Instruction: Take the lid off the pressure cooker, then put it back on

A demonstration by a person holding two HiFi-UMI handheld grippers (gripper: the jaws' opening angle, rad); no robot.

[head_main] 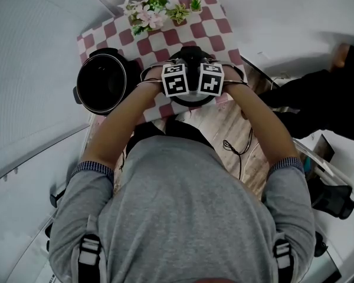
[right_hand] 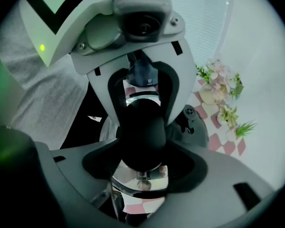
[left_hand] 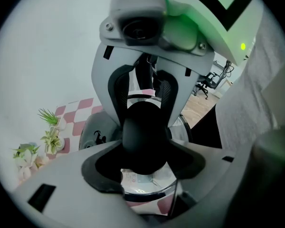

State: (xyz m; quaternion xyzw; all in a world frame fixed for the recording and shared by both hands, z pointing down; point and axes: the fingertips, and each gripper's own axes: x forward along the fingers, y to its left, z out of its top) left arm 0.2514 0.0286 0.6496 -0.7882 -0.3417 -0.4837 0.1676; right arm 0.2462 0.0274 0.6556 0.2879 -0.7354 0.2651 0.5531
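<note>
Head view: left tongs and right tongs side by side, both clamped on black knob of lid. Lid off cooker, held over checkered cloth on counter, just right of open pressure cooker. Flowers at far edge of cloth.

A red-and-white checked cloth carries pink flowers and small green potted plants along its far edge. Beside it a black cable lies on the wooden floor; an office chair stands farther off
</note>
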